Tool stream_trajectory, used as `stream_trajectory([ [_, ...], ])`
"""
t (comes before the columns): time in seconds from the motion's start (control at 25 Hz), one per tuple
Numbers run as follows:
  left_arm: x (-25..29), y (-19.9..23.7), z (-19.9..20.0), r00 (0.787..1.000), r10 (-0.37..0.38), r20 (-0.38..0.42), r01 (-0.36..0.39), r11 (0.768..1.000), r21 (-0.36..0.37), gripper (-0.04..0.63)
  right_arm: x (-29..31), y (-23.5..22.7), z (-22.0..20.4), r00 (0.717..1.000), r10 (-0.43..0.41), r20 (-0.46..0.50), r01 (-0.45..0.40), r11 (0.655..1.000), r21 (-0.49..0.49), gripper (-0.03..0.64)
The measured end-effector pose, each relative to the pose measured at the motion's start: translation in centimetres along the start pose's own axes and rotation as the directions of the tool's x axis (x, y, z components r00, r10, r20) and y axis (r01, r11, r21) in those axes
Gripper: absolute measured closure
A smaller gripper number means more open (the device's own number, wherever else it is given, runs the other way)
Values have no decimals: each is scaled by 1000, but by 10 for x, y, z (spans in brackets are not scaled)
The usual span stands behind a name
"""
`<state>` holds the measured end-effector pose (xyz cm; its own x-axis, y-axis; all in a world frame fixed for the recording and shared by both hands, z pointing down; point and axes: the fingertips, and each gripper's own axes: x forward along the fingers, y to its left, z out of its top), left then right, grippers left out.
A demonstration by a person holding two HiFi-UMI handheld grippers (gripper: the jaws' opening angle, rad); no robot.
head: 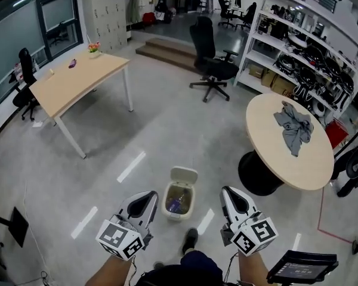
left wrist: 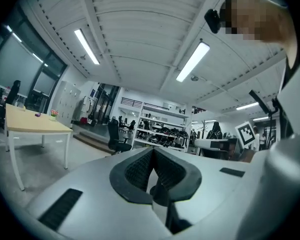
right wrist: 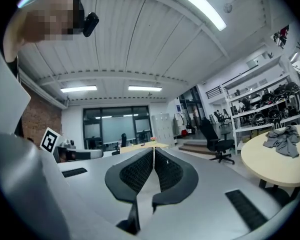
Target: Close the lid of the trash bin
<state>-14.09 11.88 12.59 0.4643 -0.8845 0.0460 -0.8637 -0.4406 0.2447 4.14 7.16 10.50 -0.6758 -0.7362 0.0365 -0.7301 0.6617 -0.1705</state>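
An open trash bin (head: 179, 204) stands on the floor ahead, between both grippers, its lid (head: 184, 174) tipped back on the far side; the left gripper (head: 148, 200), seemingly nearer, and the right gripper (head: 229, 196) hold empty jaws pressed together.

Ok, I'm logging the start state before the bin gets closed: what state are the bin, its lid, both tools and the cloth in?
trash bin: upright, open, rubbish inside.
lid: swung up and back, open.
left tool: jaws together, holding nothing.
right tool: jaws together, holding nothing.
grey cloth: crumpled on the round table.
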Motion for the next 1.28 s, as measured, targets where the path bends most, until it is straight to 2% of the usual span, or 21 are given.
stream_trajectory([
  [0.36, 137, 29, 1, 999, 17, -38, -18, 1000, -8, 594, 83, -107, -6, 997, 57, -48, -57, 998, -3, 606],
  [0.56, 182, 59, 2, 997, -10, -79, 10, 1000, -2, 594, 130, -137, -18, 996, 27, -80, -25, 999, 27, 606],
  [0.8, 232, 121, -29, 987, -85, -135, 85, 996, -5, 594, 190, -167, -60, 990, -63, -127, 64, 998, 8, 606],
  [0.92, 253, 145, -62, 967, -125, -221, 123, 992, -23, 594, 212, -175, -94, 977, -93, -190, 101, 994, 32, 606],
  [1.08, 278, 173, -120, 927, -156, -340, 132, 987, -93, 594, 230, -192, -154, 945, -127, -302, 157, 985, 76, 606],
  [1.28, 316, 199, -210, 871, -170, -460, 127, 984, -124, 594, 252, -226, -251, 897, -123, -426, 190, 974, 120, 606],
])
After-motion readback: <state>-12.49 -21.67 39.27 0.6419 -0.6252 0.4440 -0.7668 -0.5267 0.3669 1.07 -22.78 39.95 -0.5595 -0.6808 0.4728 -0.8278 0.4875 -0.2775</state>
